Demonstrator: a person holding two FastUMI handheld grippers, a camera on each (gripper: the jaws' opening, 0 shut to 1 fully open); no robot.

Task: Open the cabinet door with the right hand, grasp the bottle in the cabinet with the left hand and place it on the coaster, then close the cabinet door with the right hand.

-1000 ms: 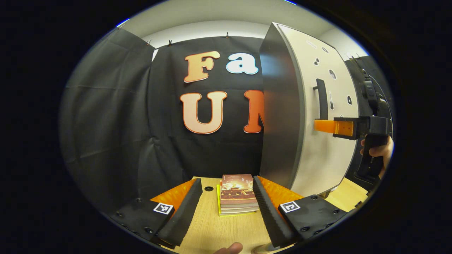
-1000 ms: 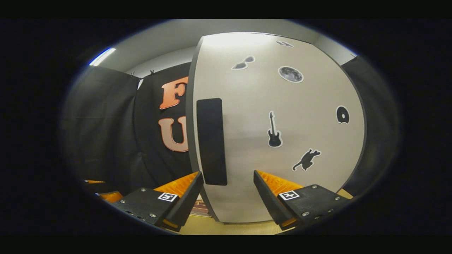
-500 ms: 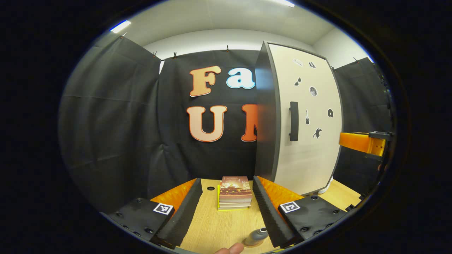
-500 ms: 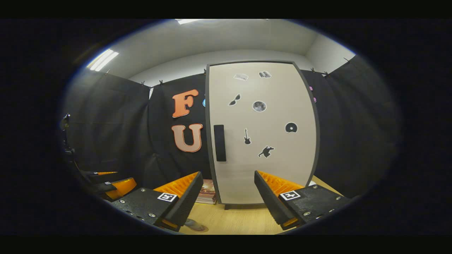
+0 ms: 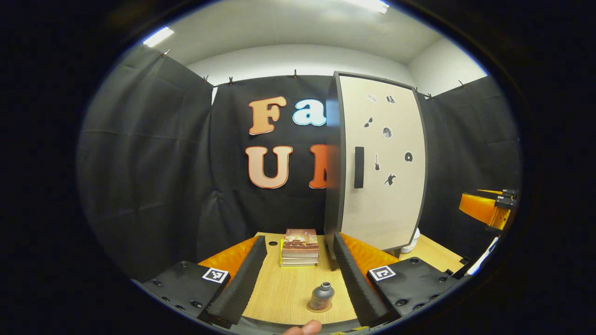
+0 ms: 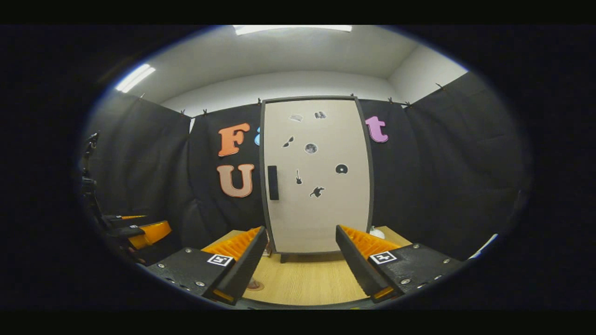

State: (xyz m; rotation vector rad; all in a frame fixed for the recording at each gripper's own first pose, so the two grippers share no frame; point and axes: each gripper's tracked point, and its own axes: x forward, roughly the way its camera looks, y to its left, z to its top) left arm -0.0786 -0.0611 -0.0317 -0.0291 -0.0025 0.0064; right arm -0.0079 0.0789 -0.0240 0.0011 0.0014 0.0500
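Beneath the bottle [image 5: 321,296], the coaster [image 5: 319,308] barely shows.

**Both grippers back away from the cabinet**

The right gripper [image 6: 300,265], near the handle [image 6: 273,183] a second ago, now sits well back, the whole door [image 6: 316,177] visible. The left gripper [image 5: 298,274] has also retreated, bringing the bottle [image 5: 321,296] on the coaster [image 5: 319,308] into sight.

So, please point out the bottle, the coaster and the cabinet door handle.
bottle [image 5: 321,295], left gripper view, on its grey body.
coaster [image 5: 313,309], left gripper view, on its rim showing under the bottle.
cabinet door handle [image 6: 273,182], right gripper view, on the middle of the dark bar.
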